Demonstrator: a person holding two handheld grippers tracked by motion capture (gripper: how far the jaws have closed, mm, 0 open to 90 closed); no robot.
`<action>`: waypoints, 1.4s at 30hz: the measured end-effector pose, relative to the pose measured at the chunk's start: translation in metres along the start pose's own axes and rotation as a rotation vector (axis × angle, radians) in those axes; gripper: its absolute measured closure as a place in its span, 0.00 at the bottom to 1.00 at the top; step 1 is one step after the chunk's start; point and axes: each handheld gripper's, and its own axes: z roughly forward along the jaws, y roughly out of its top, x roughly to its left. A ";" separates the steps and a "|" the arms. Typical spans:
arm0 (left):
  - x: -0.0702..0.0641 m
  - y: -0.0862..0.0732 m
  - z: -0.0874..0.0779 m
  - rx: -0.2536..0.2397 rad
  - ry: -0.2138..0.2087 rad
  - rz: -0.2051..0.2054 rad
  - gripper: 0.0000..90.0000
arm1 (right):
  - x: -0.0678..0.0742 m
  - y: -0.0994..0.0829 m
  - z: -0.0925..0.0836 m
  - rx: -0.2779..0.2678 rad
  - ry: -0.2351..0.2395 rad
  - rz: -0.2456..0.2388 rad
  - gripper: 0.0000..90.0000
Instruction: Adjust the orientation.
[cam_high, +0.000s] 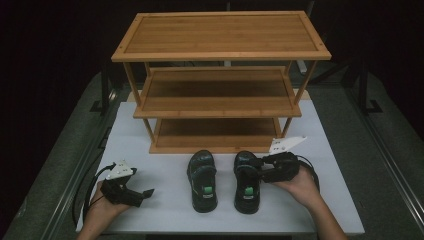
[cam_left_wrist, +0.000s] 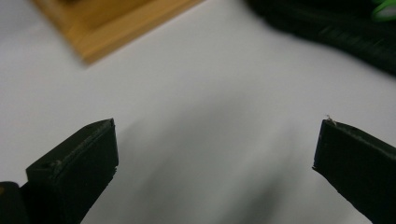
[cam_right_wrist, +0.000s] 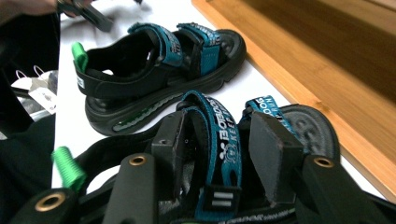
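Near the table's (cam_high: 150, 220) front left corner the left gripper (cam_high: 142, 195) is held low over the bare white top, its jaws spread wide with nothing between them; to its right, two black sandals with teal straps are set side by side at mid-table, toes toward the rack (cam_high: 220, 90); the left sandal (cam_high: 202, 180) lies free; the right gripper (cam_high: 256, 168) is placed at the right sandal (cam_high: 247, 182), its jaws partly spread on either side of the teal midfoot strap (cam_right_wrist: 224, 140), whether the pads press on it cannot be told; beyond, the wooden three-shelf rack is stood along the far edge.
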 end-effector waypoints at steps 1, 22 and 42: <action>-0.003 0.006 0.001 -0.009 -0.016 0.008 0.00 | 0.000 0.000 0.002 0.007 0.001 -0.001 0.66; -0.052 0.096 0.057 -0.051 -0.279 0.151 0.16 | -0.001 0.021 0.029 0.014 0.025 -0.035 0.76; -0.056 0.107 0.078 -0.036 -0.365 0.211 0.72 | 0.000 0.036 0.046 0.019 0.061 -0.065 0.77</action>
